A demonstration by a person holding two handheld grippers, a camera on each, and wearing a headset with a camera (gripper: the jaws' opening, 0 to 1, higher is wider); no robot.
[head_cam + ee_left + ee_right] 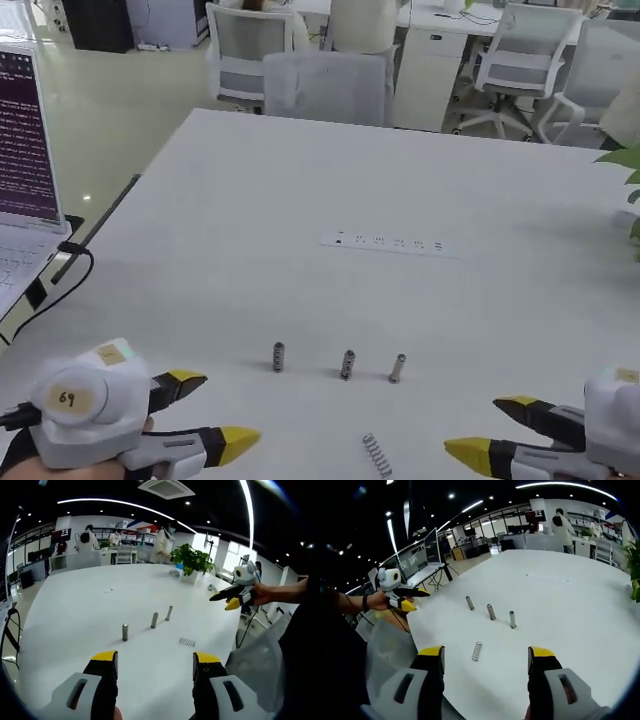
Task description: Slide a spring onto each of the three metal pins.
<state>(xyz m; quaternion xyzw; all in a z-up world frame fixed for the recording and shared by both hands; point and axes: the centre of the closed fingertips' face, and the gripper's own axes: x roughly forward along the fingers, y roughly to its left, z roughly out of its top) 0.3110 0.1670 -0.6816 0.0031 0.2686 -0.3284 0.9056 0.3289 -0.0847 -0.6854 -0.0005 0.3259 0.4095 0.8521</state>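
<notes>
Three metal pins stand upright in a row on the white table. The left pin [278, 356] [469, 603] and the middle pin [347, 364] [491, 612] each carry a coiled spring. The right pin [397, 368] [512, 619] looks bare and smooth. A loose spring [377, 455] [187, 642] [477, 651] lies flat in front of the row. My left gripper [215, 410] [155, 662] is open and holds nothing, near the front left. My right gripper [490, 428] [487, 657] is also open with nothing in it, at the front right of the loose spring.
A socket strip [385, 243] is set into the table beyond the pins. A laptop [20, 180] and a black cable [70, 270] sit at the left edge. Office chairs [325, 85] stand behind the table, and plant leaves [630, 170] reach in at the right.
</notes>
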